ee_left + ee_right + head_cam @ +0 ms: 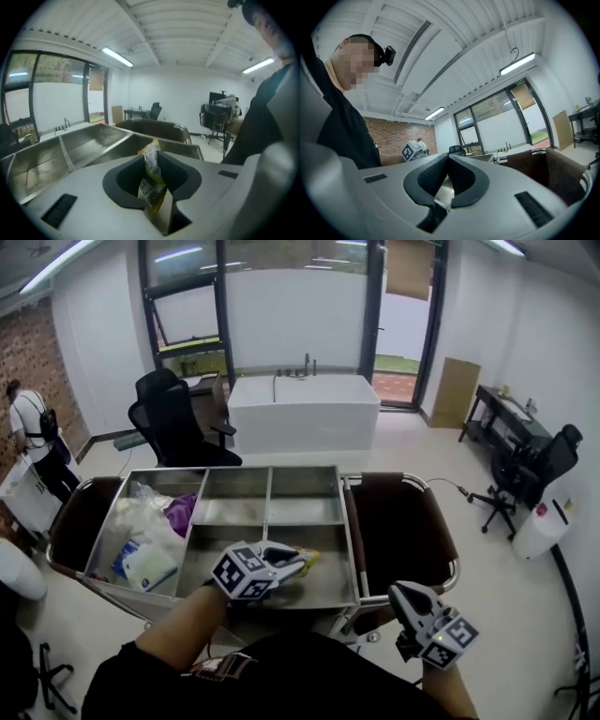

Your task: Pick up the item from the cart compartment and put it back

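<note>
A crumpled yellow and white snack packet (151, 180) sticks up between the jaws of my left gripper (154, 157), which is shut on it. In the head view that left gripper (292, 563) hovers over the front middle compartment (330, 579) of the steel cart, the packet (308, 560) showing at its tip. My right gripper (397, 593) hangs low beside the cart's front right corner, off the tray. Seen in its own view, the right gripper (449, 158) has its jaws together with nothing between them.
The cart's left compartment (105, 538) holds plastic bags and a purple item (180, 512). Brown side flaps (401, 521) fold out from the cart. Behind stand a black office chair (173, 423), a white counter (305, 413) and a person (33, 442); another chair (530, 470) is at right.
</note>
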The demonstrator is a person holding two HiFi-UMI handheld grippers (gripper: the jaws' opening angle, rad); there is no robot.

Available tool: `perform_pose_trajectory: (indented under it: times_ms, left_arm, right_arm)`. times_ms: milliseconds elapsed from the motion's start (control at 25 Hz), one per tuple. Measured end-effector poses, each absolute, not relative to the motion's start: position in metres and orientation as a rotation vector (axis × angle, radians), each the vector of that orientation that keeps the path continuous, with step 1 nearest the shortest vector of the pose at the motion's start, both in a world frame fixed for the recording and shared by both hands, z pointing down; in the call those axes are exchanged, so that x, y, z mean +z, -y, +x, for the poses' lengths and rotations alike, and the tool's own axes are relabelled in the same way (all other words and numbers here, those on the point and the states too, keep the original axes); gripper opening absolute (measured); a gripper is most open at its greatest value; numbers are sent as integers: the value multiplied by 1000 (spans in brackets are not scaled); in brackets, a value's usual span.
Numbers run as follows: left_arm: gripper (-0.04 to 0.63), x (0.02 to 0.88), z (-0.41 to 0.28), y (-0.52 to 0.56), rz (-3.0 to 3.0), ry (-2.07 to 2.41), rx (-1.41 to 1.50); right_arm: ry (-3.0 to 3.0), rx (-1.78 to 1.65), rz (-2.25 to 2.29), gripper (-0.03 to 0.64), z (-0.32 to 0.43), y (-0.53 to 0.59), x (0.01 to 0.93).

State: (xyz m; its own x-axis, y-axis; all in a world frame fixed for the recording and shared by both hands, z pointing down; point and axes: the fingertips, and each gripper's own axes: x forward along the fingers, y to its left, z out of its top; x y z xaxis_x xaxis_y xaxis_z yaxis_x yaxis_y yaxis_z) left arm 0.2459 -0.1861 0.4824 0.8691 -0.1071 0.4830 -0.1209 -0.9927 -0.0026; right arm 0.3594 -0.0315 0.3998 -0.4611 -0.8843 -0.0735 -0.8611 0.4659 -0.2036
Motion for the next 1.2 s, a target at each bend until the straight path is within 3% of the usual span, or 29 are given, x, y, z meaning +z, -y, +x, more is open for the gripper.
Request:
perform_pose_trajectory:
  times_ms: [80,160,280,480,840,1200]
  left_arm:
    - [112,497,254,182,3028,168,926]
    - [237,499,260,179,3027,150,969]
    - [256,479,263,175,3055,159,852]
    - [253,421,230,153,3045,62,395]
    - [-6,393,60,169,2986,180,-30]
    - [-6,392,-59,194,2899,339,-171]
  right_arm:
    - [-2519,-214,-1541,-3,368,23,403]
    - [-2501,-216,-1555,-3,374,16,406]
    - [-2485,-219,-1571,-3,376,11,409]
    - [-2499,-220,-1560,-3,356,23,410]
    - [-2668,-212,-1344,-3,216,103,409]
    - [-2772,-209,-1109,-6,93,159,395]
